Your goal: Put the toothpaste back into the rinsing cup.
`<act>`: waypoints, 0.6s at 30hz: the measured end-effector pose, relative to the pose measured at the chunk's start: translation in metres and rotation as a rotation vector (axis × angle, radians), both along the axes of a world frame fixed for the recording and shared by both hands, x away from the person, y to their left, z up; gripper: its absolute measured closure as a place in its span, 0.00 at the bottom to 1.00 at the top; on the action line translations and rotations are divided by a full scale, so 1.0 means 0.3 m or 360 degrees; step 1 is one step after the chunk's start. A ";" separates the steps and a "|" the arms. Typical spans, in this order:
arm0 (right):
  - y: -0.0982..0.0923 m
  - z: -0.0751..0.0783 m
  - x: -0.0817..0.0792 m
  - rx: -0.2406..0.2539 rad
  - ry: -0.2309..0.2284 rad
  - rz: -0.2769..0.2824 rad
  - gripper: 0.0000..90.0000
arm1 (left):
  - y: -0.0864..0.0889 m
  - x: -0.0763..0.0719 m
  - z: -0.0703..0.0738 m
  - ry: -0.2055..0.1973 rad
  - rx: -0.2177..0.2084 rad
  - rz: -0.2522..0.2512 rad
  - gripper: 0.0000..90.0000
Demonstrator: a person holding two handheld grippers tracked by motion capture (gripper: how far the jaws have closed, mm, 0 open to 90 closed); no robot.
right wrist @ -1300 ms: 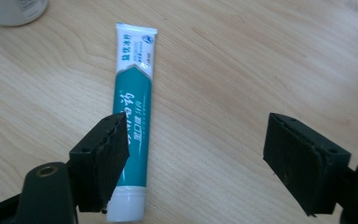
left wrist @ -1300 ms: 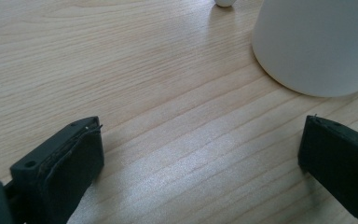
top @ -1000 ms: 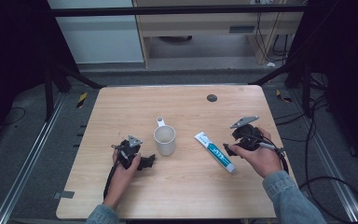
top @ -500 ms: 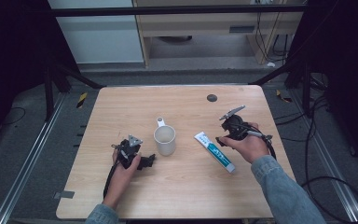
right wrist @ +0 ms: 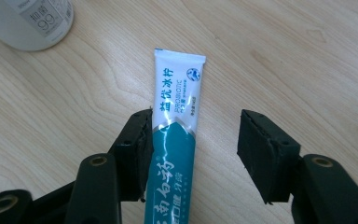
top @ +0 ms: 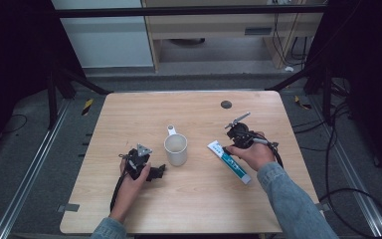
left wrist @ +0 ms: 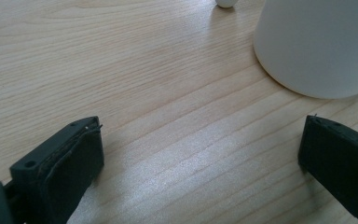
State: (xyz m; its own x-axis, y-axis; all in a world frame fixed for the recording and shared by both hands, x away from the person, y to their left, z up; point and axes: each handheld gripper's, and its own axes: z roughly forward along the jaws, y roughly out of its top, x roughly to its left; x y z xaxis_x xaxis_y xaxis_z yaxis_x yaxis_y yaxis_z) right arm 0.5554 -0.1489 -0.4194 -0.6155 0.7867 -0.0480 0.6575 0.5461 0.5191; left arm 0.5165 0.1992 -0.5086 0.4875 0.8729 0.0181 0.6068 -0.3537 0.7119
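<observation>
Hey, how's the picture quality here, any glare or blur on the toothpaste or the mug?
Right gripper view: toothpaste tube sharp, print readable, slight sheen. Left gripper view: mug looks soft and overexposed, with glare on the table. High view: table evenly lit, surroundings dark.

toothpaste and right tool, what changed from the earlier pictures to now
The right tool moved in from the table's right side to the toothpaste and now straddles it, its jaws having just been closing: the tube lies between them, against one jaw, with a gap to the other, not yet clamped. The toothpaste, mug and left tool stayed where they were.
</observation>
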 end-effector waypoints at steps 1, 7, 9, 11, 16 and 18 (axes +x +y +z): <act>0.005 -0.005 0.002 -0.0004 0.0009 -0.0006 0.52 | 0.000 0.000 0.000 0.0000 0.0000 0.0000 0.00; 0.037 -0.040 0.022 -0.0009 0.0047 -0.0022 0.53 | 0.000 0.000 0.000 0.0001 0.0000 0.0000 0.00; 0.048 -0.051 0.027 -0.0020 0.0054 -0.0031 0.52 | 0.000 0.000 0.000 0.0000 0.0000 0.0000 0.00; 0.058 -0.062 0.032 -0.0025 0.0064 -0.0030 0.51 | 0.000 0.000 0.000 0.0000 0.0001 0.0000 0.00; 0.078 -0.097 0.043 -0.0064 0.0102 -0.0033 0.50 | 0.000 0.000 0.000 0.0000 0.0000 0.0001 0.00; 0.078 -0.109 0.046 -0.0078 0.0118 -0.0043 0.50 | 0.000 0.000 0.000 0.0000 0.0000 0.0000 0.00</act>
State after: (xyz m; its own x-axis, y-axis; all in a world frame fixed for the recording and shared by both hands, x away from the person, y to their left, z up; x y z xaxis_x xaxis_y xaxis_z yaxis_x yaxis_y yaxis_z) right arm 0.5692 -0.1255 -0.4522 -0.5975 0.8008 -0.0416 0.7080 0.5512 0.4415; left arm 0.5164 0.1992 -0.5086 0.4873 0.8731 0.0181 0.6070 -0.3536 0.7117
